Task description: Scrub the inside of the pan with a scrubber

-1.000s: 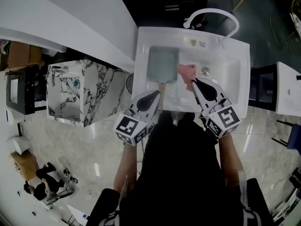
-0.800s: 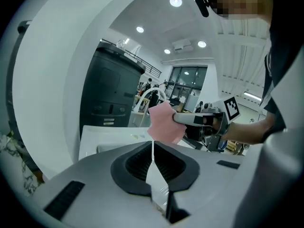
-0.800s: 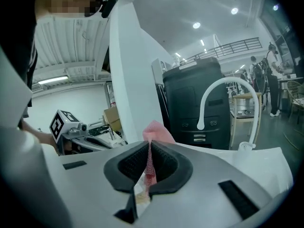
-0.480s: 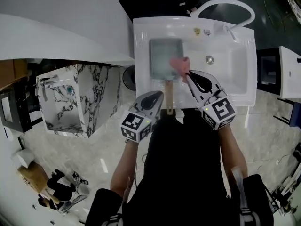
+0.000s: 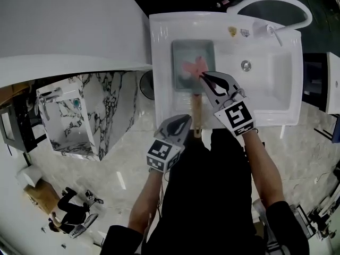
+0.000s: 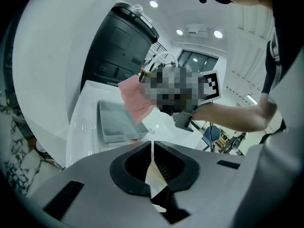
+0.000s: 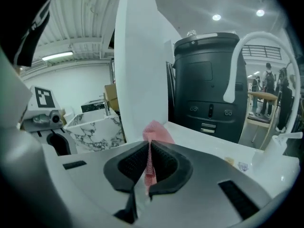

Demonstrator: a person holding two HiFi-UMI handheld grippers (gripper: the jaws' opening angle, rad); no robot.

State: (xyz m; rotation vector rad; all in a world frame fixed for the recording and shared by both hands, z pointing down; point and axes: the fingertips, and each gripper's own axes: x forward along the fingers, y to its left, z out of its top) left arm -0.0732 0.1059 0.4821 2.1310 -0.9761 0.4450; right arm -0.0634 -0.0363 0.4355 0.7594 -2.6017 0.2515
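A square grey pan [image 5: 186, 49] lies in the left part of the white sink [image 5: 159, 89], its wooden handle [image 5: 196, 116] pointing toward me. My left gripper [image 5: 187, 120] is shut on the end of that handle, and a sliver of wood shows between its jaws [image 6: 152, 148]. My right gripper [image 5: 202, 76] is shut on a pink mesh scrubber [image 5: 191, 68], which hangs over the inside of the pan. The left gripper view shows the pan [image 6: 114, 120] with the scrubber [image 6: 135, 99] above it. In the right gripper view the scrubber [image 7: 156, 132] sticks out of the shut jaws [image 7: 149, 163].
A white arched faucet [image 5: 271, 1] stands at the sink's far right, with the drain [image 5: 245, 65] in the basin below it. A marble-patterned basin [image 5: 74, 116] sits on the floor to the left. A black appliance [image 7: 209, 84] stands behind the sink.
The right gripper has carried the pink scrubber leftward from beside the pan to over its inside. The left gripper stays at the handle's end.
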